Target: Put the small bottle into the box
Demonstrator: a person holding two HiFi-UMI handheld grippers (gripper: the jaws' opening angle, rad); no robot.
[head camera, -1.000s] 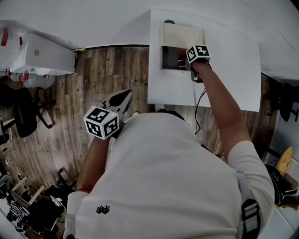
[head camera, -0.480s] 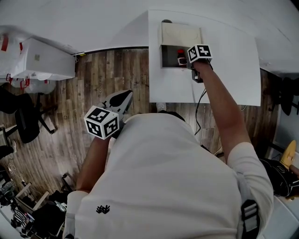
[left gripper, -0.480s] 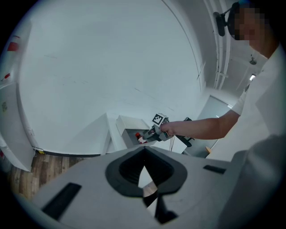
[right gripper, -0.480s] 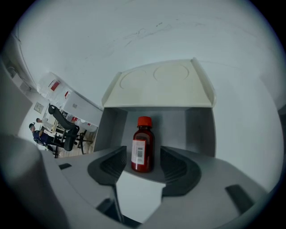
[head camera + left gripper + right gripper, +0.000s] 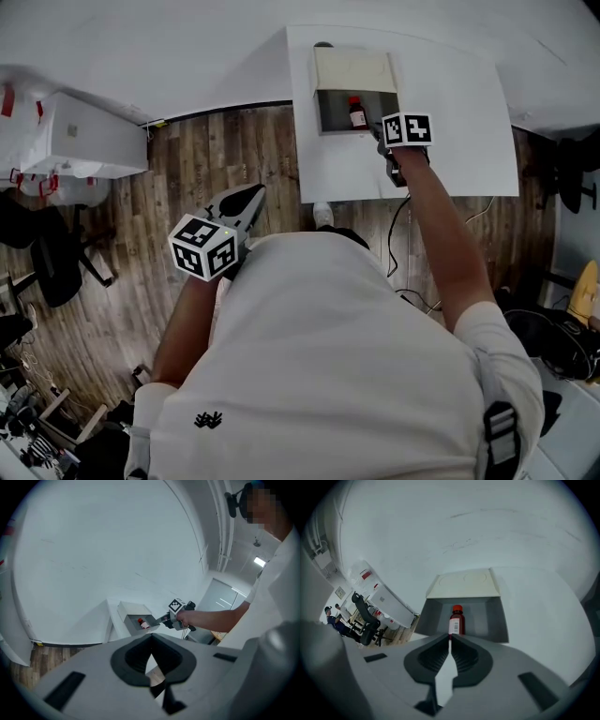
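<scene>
Looking steeply down in the head view, a person in a white shirt (image 5: pixel 337 375) reaches toward a white rectangular table (image 5: pixel 459 122) at the upper middle of the frame. At the table's upper left stands an open box with grey inner walls (image 5: pixel 328 108) and a cream lid (image 5: pixel 352 67) folded back above it. The small dark-red bottle with a red cap and white label (image 5: pixel 357 113) stands upright inside the box, near the middle of its floor.

The right gripper (image 5: pixel 450 638) sits just below and to the right of the box opening. In the right gripper view its two grey jaws meet tip to tip with nothing between them, and the bottle stands beyond the tips, apart from them.

The left gripper (image 5: pixel 151 637) hangs at the left middle of the head view, over brown wooden floorboards (image 5: pixel 216 150) and well away from the table. Its jaws are also pressed together and hold nothing.

Judged from this, the bottle already lies where the task wants it. What comes next calls for little, most likely lifting the right gripper clear without brushing the box or tipping the bottle.
</scene>
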